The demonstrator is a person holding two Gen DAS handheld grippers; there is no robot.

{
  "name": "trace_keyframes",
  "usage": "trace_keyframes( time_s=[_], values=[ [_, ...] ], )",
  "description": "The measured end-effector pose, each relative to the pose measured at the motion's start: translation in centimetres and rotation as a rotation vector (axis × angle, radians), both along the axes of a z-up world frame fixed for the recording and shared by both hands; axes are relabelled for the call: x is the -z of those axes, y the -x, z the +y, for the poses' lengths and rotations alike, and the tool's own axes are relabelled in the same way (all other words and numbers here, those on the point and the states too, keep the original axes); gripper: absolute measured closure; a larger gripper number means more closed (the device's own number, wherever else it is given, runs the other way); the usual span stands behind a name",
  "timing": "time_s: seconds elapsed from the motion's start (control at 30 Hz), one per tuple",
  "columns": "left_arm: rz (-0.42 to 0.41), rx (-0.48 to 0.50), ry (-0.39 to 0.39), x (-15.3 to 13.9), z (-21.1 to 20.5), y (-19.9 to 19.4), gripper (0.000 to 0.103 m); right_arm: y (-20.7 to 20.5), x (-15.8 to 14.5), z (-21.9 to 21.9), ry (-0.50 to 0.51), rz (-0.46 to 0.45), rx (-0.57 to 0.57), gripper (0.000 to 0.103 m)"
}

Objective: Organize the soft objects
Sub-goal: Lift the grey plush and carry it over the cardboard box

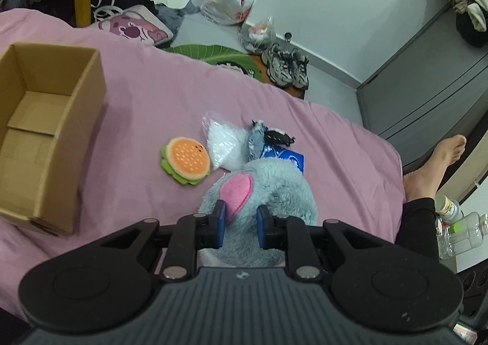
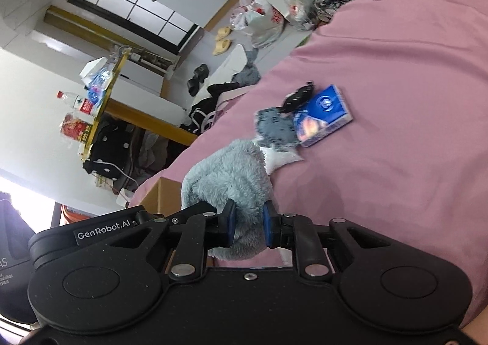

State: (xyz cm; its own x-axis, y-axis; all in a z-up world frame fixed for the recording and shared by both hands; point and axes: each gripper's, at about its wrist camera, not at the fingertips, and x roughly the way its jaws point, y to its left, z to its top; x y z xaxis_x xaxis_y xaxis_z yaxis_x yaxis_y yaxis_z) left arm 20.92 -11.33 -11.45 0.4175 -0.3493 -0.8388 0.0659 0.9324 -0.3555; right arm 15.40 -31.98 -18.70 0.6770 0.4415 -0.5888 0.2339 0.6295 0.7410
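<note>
Left gripper (image 1: 241, 226): clamped on the grey plush toy (image 1: 268, 186), pink ear beside its fingers
Right gripper (image 2: 248, 227): pinching the same toy's fur
Toy: over the pink bedsheet (image 1: 152, 94)
Nearby: burger plush (image 1: 186, 164), blue box (image 2: 324, 114)
Cardboard box (image 1: 45, 137): open, left on the bed

On the bed (image 1: 137, 94), the box (image 1: 45, 131) lies left of the burger toy (image 1: 186, 160); a bag (image 1: 224, 143), perhaps touching, sits right.

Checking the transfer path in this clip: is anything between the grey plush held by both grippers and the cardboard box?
Nothing visible blocks it. The grey plush is clamped by the left gripper and the right gripper. The cardboard box stands open to its left, with bare pink sheet between; the burger plush lies farther back.
</note>
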Motion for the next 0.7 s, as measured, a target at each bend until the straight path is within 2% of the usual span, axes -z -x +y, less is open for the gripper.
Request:
trace_keyframes(
  time_s=[0.7],
  values=[
    [-0.076,-0.111,0.083,-3.0,8.2,0.0,0.084,-2.5,-3.9,7.8,0.055,-0.102,-0.092,0.085]
  ],
)
